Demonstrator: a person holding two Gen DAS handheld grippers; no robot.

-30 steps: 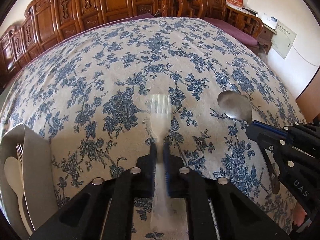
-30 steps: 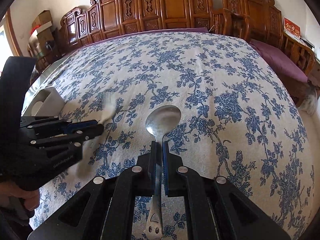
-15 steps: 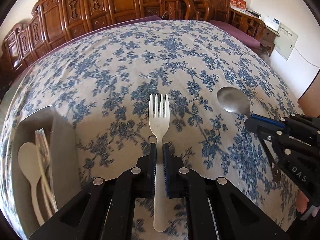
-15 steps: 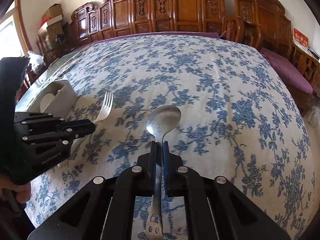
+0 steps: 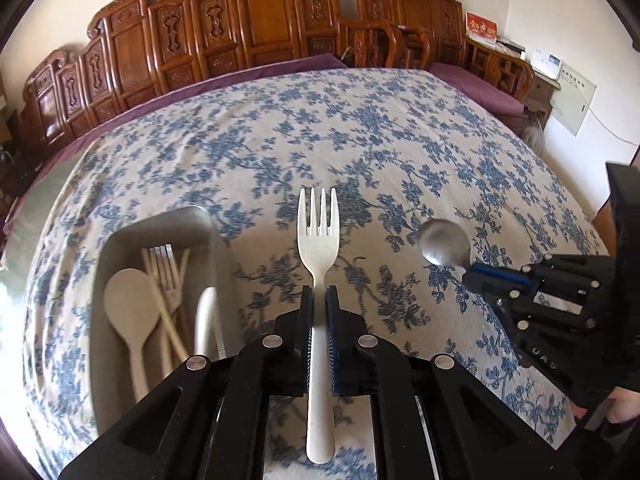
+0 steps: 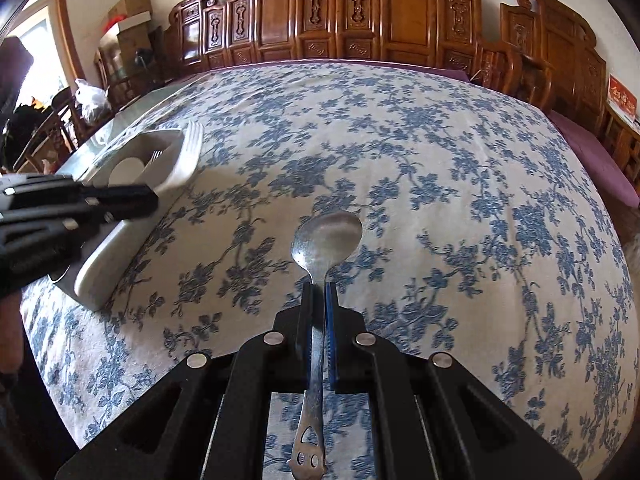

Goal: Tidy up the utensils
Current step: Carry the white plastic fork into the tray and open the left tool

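My left gripper is shut on a white plastic fork, tines pointing away, held above the cloth just right of a grey utensil tray. The tray holds a pale spoon, a metal fork and chopsticks. My right gripper is shut on a metal spoon, bowl forward, above the cloth. In the right wrist view the tray sits at left with the left gripper and its fork over it. The right gripper shows at the left wrist view's right.
A blue floral tablecloth covers the large table. Carved wooden chairs line the far edge. Boxes and a bag stand beyond the table's left side.
My left gripper has carried the fork left toward the tray, which now lies closer and fuller in view. My right gripper still holds the spoon, with the view shifted slightly left.
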